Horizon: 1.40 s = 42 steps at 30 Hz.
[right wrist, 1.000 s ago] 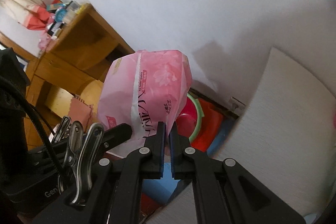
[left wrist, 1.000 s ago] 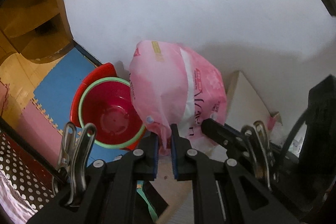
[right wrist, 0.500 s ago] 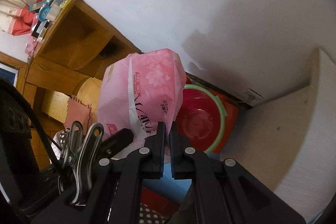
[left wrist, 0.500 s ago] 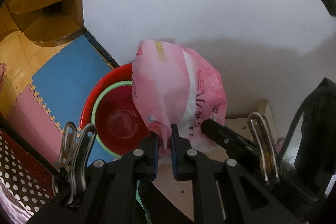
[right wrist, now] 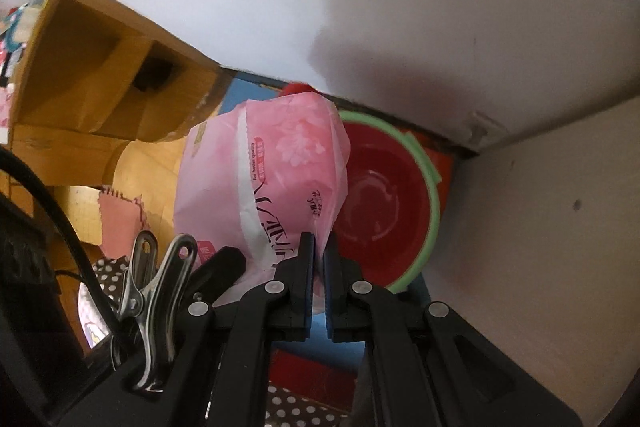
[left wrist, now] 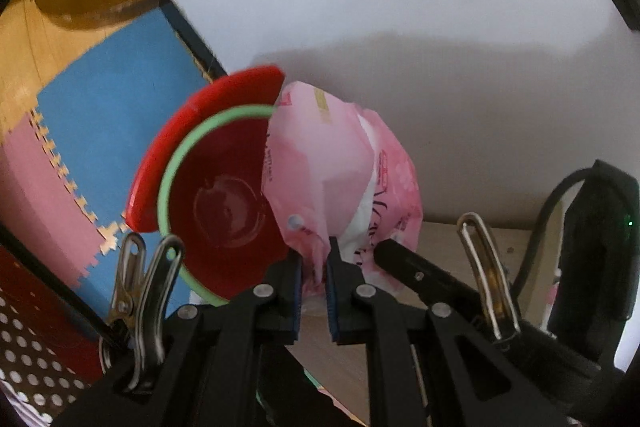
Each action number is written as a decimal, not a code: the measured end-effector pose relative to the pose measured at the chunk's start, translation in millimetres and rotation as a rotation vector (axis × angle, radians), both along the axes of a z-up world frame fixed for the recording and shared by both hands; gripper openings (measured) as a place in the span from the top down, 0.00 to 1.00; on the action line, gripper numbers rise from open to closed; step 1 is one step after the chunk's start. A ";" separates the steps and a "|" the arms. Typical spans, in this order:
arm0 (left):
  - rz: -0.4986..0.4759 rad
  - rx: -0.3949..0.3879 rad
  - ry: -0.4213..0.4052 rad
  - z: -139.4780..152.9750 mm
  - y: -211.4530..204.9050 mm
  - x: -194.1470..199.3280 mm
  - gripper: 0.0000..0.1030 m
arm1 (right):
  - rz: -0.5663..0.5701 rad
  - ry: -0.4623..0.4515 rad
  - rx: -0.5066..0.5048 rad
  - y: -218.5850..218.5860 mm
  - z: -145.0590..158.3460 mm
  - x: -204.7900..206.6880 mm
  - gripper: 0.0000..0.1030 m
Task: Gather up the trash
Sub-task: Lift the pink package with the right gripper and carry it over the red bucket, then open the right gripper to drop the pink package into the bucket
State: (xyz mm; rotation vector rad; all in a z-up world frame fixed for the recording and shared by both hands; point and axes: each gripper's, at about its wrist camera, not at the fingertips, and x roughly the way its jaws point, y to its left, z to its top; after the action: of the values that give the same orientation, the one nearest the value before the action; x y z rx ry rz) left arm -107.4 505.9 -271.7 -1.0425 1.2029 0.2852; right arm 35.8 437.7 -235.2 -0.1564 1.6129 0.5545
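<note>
Two grippers carry a pink plastic bag (left wrist: 340,179) above a red basin (left wrist: 224,211)
Left gripper (left wrist: 314,263) and right gripper (right wrist: 318,247) each pinch a bag edge, nearly closed; both should lower it level

Crumpled pink plastic bag (left wrist: 340,171) hanging, pinched

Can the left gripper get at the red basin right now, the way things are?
Probably not: the left gripper is shut on the pink bag, which hangs partly across the red basin.

Blue foam mat (left wrist: 112,107) seen below white wall (left wrist: 400,7); wooden shelf unit (right wrist: 92,75) stood against wall.
</note>
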 end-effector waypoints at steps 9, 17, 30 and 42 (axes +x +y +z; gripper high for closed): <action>0.062 -0.095 0.128 -63.8 6.6 -27.5 0.91 | 0.210 0.081 -0.171 28.2 -74.1 -12.6 0.95; 0.010 -0.067 0.204 -83.2 39.1 -43.1 0.81 | 0.260 0.170 -0.180 32.7 -119.1 -30.9 0.94; 0.036 -0.063 0.249 -91.0 64.2 -67.4 0.37 | 0.205 0.256 -0.141 7.4 -145.5 -30.0 0.49; 0.029 -0.006 0.229 -62.6 68.2 -58.1 0.31 | 0.119 0.274 -0.062 5.8 -139.2 -24.4 0.34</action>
State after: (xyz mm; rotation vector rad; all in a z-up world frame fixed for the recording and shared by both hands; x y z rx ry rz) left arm -165.4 574.2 -334.3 -1.0538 1.3948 0.4323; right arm 11.4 443.5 -374.5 -0.2324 1.8969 0.6387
